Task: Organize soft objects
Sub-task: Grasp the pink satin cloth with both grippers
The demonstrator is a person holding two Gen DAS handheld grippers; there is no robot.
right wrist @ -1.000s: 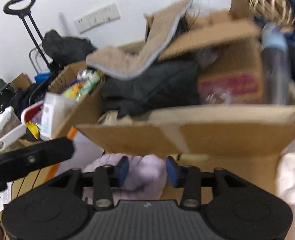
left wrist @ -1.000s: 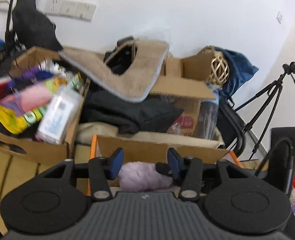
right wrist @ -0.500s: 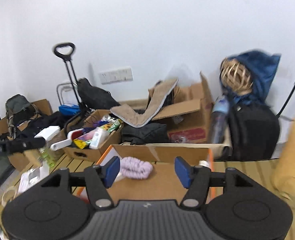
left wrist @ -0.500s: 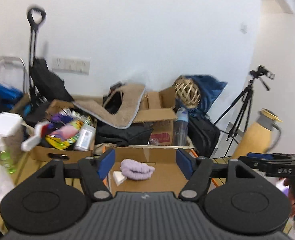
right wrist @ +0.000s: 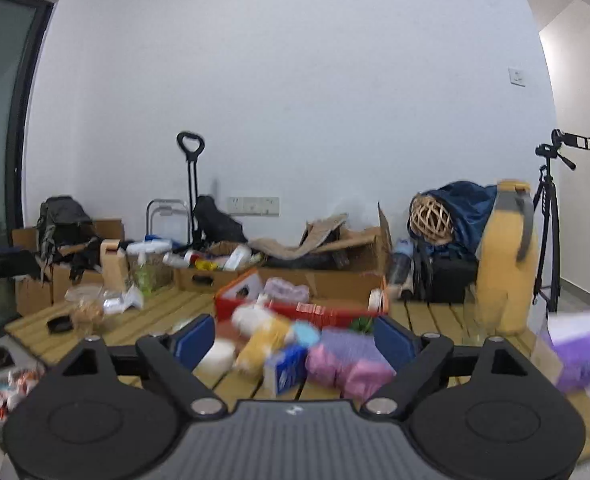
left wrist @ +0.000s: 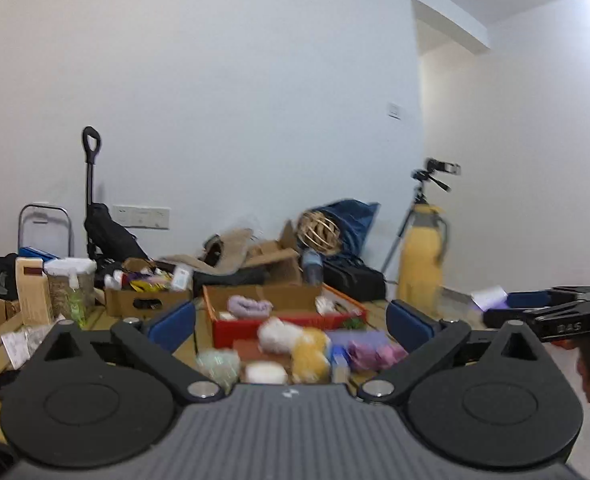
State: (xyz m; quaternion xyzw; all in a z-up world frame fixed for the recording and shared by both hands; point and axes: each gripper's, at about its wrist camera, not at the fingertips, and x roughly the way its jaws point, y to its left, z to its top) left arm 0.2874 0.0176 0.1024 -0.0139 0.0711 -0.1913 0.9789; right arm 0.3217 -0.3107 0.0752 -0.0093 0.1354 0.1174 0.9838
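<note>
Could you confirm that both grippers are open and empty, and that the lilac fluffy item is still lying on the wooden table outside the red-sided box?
Not quite: the lilac fluffy item lies inside the red-sided box, as the left wrist view shows. The rest holds: left gripper and right gripper are both open and empty.

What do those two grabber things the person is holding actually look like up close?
Both look alike. The left gripper and right gripper have black plastic bodies with a ribbed grey centre panel bearing a small white mark, two round discs, silver screw heads on angled black arms, and blue pads on the fingers.
</note>
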